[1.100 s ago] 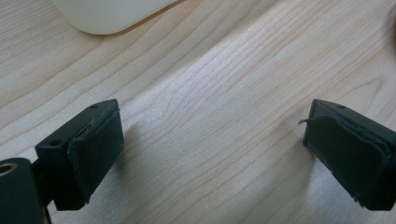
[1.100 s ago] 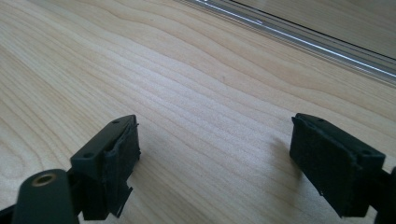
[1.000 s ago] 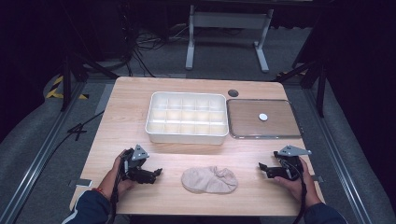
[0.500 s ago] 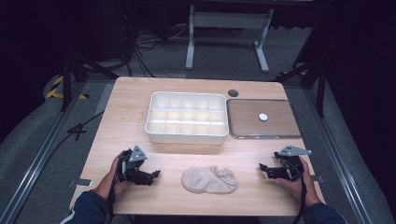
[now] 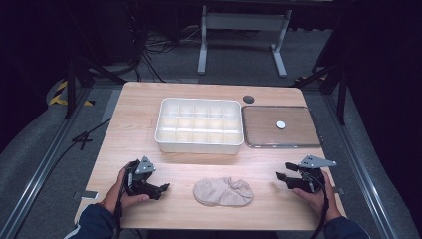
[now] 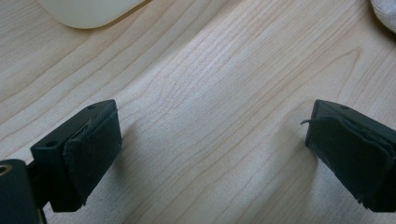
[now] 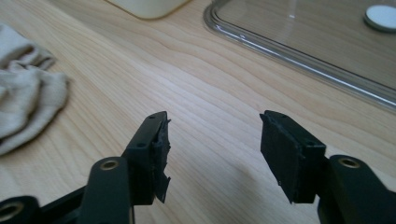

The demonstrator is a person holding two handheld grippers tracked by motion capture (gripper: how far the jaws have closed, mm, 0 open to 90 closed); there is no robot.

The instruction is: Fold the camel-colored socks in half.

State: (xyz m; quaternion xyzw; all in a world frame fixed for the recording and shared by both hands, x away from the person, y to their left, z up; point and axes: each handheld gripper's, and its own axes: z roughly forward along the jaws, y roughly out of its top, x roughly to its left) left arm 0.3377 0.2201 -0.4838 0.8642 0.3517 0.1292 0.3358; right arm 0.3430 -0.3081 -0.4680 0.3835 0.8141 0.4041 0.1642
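A beige sock lies bunched on the wooden table near its front edge, between my two grippers. My left gripper rests low on the table to the sock's left, open with bare wood between its pads; a corner of the sock shows at the top right of its view. My right gripper sits to the sock's right, open and holding nothing, its jaws pointing toward the sock.
A white tray with several compartments stands at mid-table. To its right lies a clear flat lid with a small white disc on it. A dark round hole marks the table behind them. Dark floor surrounds the table.
The left gripper has slid slightly down and left, closer to the table's front edge. The right gripper and the sock have stayed where they were.
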